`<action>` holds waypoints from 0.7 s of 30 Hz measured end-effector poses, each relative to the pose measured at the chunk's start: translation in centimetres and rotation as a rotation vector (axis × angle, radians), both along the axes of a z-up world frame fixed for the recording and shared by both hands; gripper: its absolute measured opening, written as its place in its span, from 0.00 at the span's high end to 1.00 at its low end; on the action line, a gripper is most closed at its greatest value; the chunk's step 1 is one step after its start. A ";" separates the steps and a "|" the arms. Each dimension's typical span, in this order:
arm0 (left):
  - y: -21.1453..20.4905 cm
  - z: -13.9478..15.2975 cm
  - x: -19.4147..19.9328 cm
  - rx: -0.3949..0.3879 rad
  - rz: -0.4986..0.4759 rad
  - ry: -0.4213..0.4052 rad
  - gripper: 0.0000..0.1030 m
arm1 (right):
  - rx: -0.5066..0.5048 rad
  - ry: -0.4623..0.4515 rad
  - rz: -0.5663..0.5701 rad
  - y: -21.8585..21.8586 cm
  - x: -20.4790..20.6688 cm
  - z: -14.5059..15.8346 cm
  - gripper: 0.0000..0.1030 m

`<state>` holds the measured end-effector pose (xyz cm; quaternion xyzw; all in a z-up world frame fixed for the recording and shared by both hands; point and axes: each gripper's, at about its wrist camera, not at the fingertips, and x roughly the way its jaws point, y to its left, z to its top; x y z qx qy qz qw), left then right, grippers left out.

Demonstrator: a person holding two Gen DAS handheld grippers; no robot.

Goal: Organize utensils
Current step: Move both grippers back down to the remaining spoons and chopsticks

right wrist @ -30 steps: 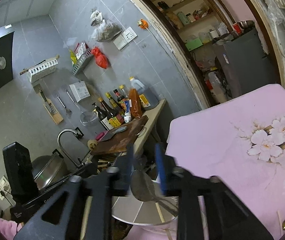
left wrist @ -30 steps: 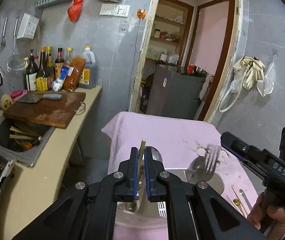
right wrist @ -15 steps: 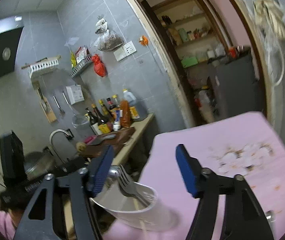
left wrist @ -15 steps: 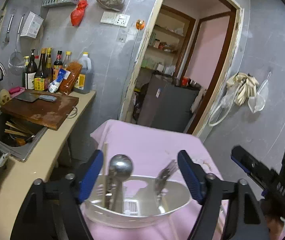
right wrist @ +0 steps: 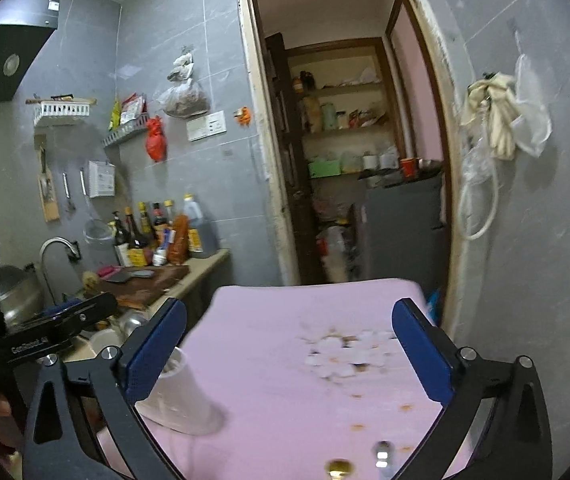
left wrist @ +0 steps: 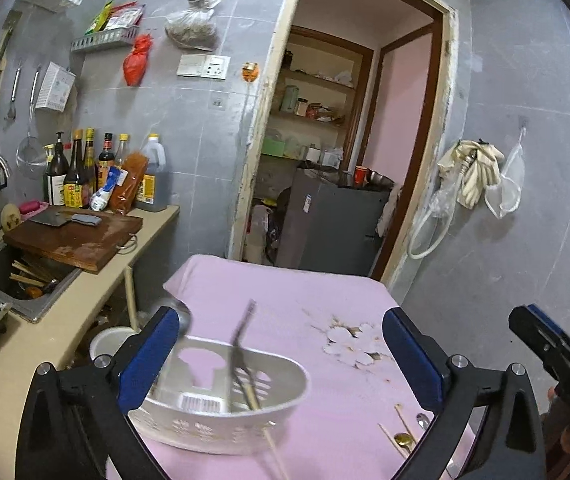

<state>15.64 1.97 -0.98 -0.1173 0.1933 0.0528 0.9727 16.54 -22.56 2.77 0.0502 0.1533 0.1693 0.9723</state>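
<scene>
A white plastic utensil holder (left wrist: 221, 408) lies tipped on the pink tablecloth (left wrist: 293, 304), with a fork (left wrist: 241, 344), a ladle (left wrist: 177, 312) and a chopstick in it. It shows blurred in the right wrist view (right wrist: 181, 392). My left gripper (left wrist: 281, 356) is open and empty, its fingers on either side of the holder. My right gripper (right wrist: 289, 352) is open and empty above the cloth. Loose chopsticks and a gold spoon (left wrist: 403, 438) lie at the cloth's near right; spoon ends show in the right wrist view (right wrist: 339, 468).
A counter on the left holds a wooden cutting board (left wrist: 73, 240), bottles (left wrist: 85, 172) and a sink (left wrist: 25, 276). A white bucket (left wrist: 109, 344) stands beside the table. A doorway (left wrist: 337, 160) with a grey cabinet is behind. The other hand-held gripper (left wrist: 557, 356) is at right.
Both grippers went from shut on utensils to wide open. Both have pulled back and up from the holder, which now lies tipped on the cloth with the utensils in it.
</scene>
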 end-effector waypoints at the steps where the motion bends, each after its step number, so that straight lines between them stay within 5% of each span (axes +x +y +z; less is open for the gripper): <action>1: -0.6 -0.2 -0.1 -0.003 -0.001 -0.001 0.01 | -0.009 -0.001 -0.004 -0.4 0.0 0.1 0.01; 10: -5.5 -2.9 -0.4 -0.007 0.004 0.010 0.01 | -0.053 0.061 -0.011 -4.9 0.2 -1.7 0.01; 21: -9.4 -6.8 1.4 0.003 -0.025 0.154 0.01 | -0.060 0.195 -0.082 -9.8 1.4 -8.0 0.01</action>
